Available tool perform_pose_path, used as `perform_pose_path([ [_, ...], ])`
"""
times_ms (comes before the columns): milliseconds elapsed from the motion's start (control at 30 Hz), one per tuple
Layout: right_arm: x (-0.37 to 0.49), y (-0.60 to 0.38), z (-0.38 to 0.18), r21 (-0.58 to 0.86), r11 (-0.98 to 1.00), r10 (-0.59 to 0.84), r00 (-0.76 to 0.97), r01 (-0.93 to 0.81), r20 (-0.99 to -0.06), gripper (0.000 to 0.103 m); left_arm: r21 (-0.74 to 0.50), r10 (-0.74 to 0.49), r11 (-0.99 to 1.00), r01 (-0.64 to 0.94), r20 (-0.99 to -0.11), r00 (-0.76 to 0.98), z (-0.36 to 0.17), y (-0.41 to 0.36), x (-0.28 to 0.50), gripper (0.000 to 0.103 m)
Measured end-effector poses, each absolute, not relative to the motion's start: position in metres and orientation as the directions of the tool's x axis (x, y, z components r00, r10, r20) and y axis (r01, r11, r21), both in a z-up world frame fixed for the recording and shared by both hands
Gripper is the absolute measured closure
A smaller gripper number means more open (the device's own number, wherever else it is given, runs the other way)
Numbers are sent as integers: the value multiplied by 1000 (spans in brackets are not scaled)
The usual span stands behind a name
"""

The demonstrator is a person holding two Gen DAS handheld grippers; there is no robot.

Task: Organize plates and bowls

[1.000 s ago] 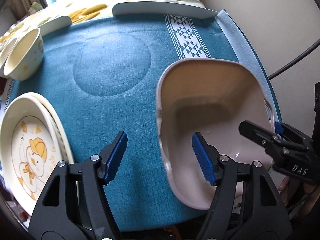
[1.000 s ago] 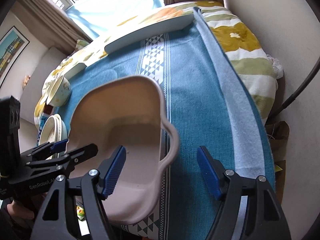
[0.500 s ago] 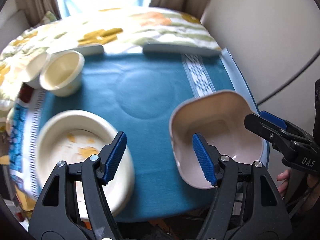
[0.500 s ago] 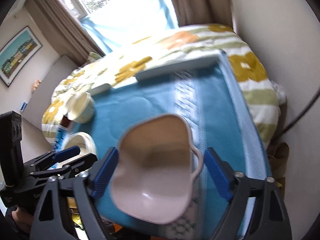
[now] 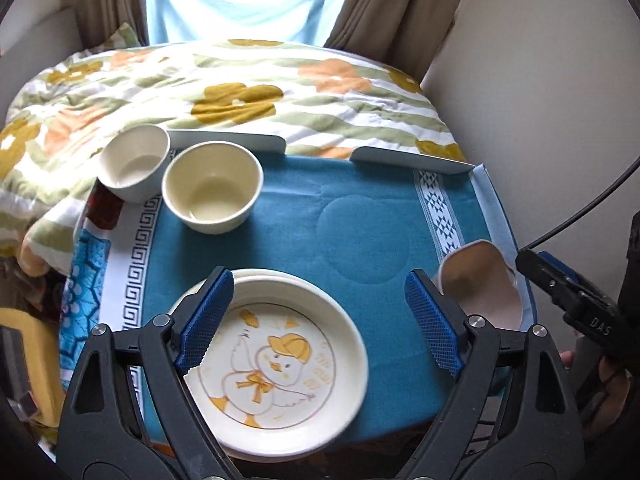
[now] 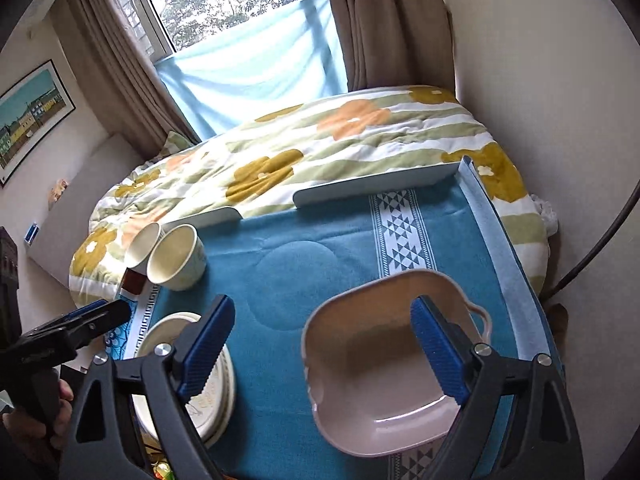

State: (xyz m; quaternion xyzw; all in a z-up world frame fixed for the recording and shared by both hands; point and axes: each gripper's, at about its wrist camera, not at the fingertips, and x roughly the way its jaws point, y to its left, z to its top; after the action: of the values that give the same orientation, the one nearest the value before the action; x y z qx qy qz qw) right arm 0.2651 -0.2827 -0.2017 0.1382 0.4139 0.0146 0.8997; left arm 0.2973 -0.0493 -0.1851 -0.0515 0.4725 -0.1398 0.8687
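A bench with a blue cloth (image 5: 288, 236) stands by a flowery bed quilt (image 5: 240, 80). The left tool (image 5: 320, 320) is opening wide, holding nothing, above the cream duck plate (image 5: 280, 352). The right tool (image 6: 322, 354) stands wide open and empty over the pink square bowl (image 6: 372, 364). Two cream round bowls (image 5: 212, 192) sit at the back left.

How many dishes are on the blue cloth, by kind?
Round cups: 2
Duck plate stack: at least 2 plates
Pink square dish: 1
Total: at least 5
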Motion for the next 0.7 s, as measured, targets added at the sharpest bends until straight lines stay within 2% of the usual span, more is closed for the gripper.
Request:
perform_pose_path([
  [233, 297, -230, -180, 246, 969, 198, 685, -29, -701, 15, -212, -255, 967, 143, -807, 532, -181, -6, 321, 16],
  [333, 331, -197, -184, 233, 970, 225, 603, -66, -765, 16, -244, -250, 967, 81, -821, 514, -191, 28, 340, 16],
  [467, 364, -163, -199, 241, 969, 228, 574, -54, -787, 16, -293, -267, 956, 16, -847, 460, -214, 67, 370, 16],
  [700, 417, -116, -252, 266, 963, 253, 472, -41, -844, 16, -328, -312, 945, 23, -872, 378, -255, 95, 418, 17],
])
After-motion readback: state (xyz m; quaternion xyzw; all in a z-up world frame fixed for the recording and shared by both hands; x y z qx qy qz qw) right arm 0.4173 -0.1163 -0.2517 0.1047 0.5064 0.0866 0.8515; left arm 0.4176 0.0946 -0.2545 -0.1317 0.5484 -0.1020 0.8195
